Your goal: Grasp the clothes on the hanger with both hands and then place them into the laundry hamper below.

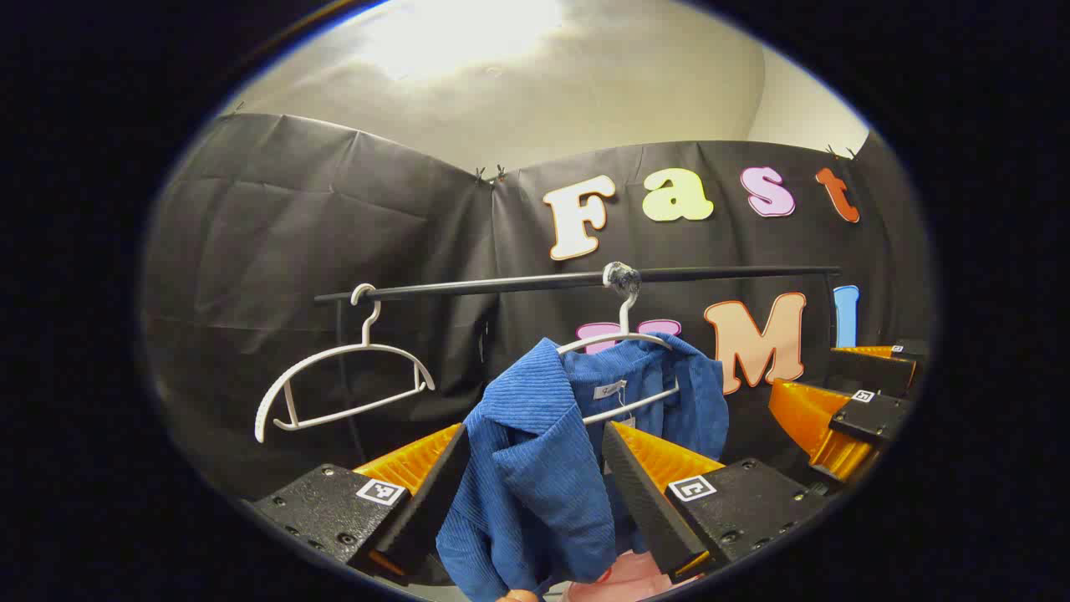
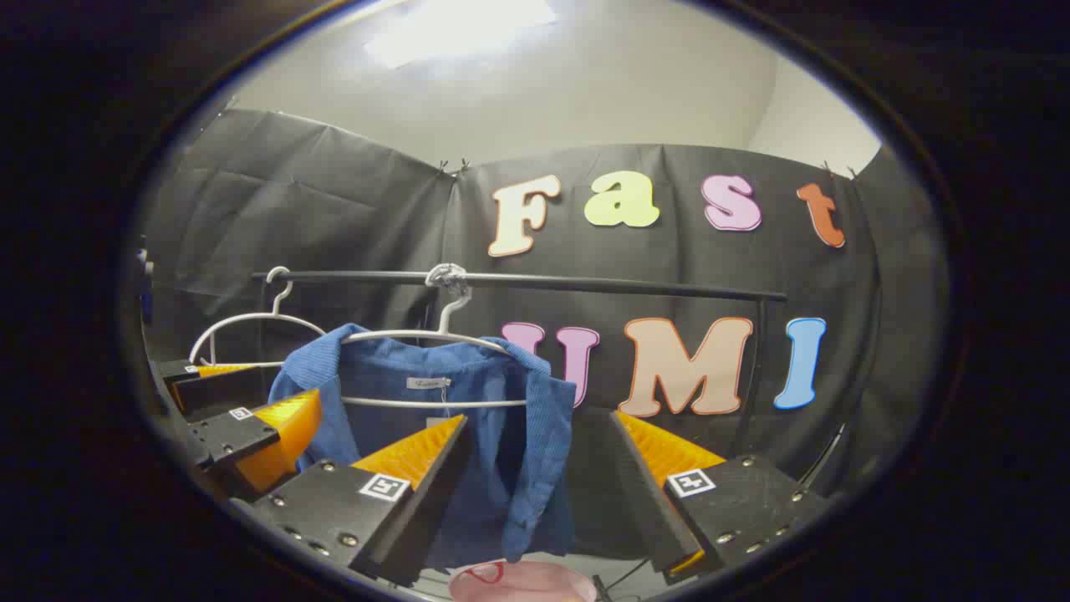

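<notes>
Black-cloth booth, garment rail (image 1: pixel 501 284): blue corduroy shirt (image 1: pixel 535 468) on its white hanger (image 1: pixel 623 339) droops between spread left tongs (image 1: pixel 535 502), ungripped; right tongs (image 2: pixel 535 493) released beside its hem, pink hamper (image 2: pixel 522 583) below.

Black cloth (image 2: pixel 334 201) forms the booth wall, creased, with panels joined by small clips (image 2: pixel 451 165) at the top edge. Above it, a pale ceiling (image 2: pixel 585 92) carries a bright light patch (image 2: pixel 460 29). A dark rail (image 2: pixel 627 286) spans the booth on an upright post (image 2: pixel 756 368).
</notes>
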